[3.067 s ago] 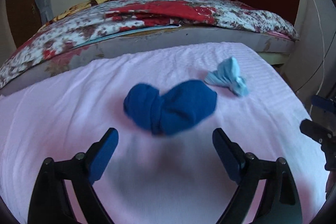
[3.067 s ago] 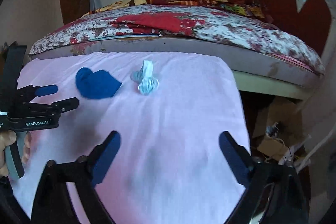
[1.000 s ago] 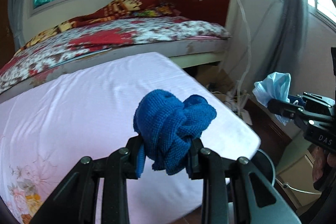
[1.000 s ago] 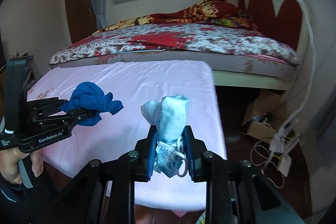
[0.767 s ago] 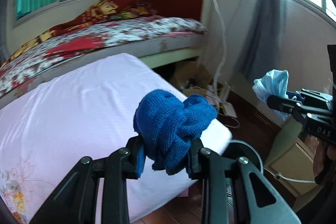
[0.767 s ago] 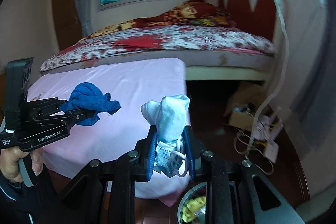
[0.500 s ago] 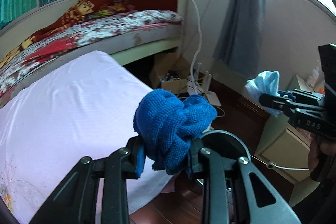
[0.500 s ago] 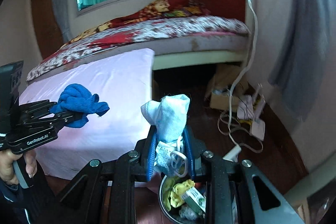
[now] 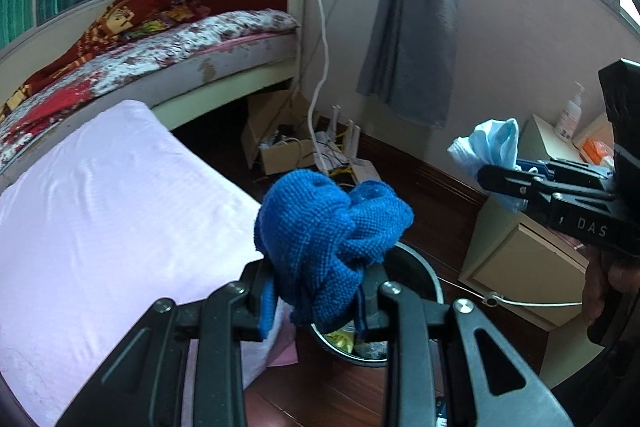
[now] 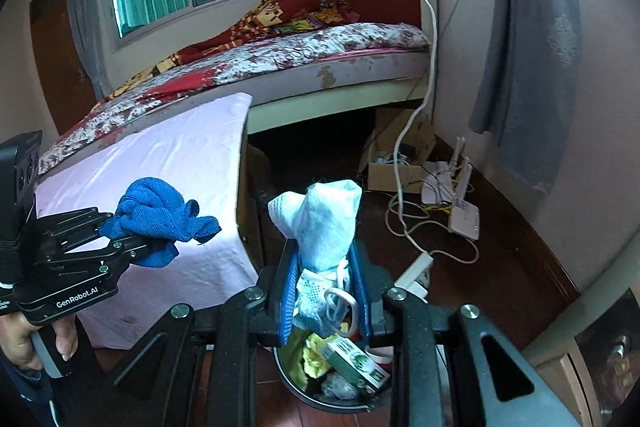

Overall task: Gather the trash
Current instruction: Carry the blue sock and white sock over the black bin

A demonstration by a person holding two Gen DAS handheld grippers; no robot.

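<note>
1. My left claw (image 9: pixel 316 301) is clenched on a knotted blue cloth (image 9: pixel 330 231); the wad bulges up from between the blue pads at the lower centre of the left wrist frame.
2. In the right wrist frame that same left claw (image 10: pixel 136 241) reaches in from the left edge, the blue cloth (image 10: pixel 158 215) sticking out past its tips in front of the pink sheet.
3. My right claw (image 10: pixel 326 293) is grasping a pale blue face mask (image 10: pixel 320 223), which stands upright at the centre of the right wrist frame with its white ear loops dangling between the pads.
4. From the left wrist view, the right claw (image 9: pixel 504 183) comes in from the right edge, the face mask (image 9: pixel 490 149) bunched at its tip in the right middle of the frame.
5. The trash bin (image 10: pixel 316 397), a dark round one on the wooden floor, sits at the bottom centre of the right wrist frame, directly under the mask; it holds a green-and-white carton (image 10: pixel 354 363) and yellow scraps.
6. In the left wrist frame the trash bin (image 9: pixel 424 273) shows just behind and below the blue cloth, its rim curving to the right of my claw.
7. The table with the pink sheet (image 9: pixel 104 211) fills the left half of that frame; a bed (image 9: pixel 160 55) with a floral cover lies beyond it in the upper left.
</note>
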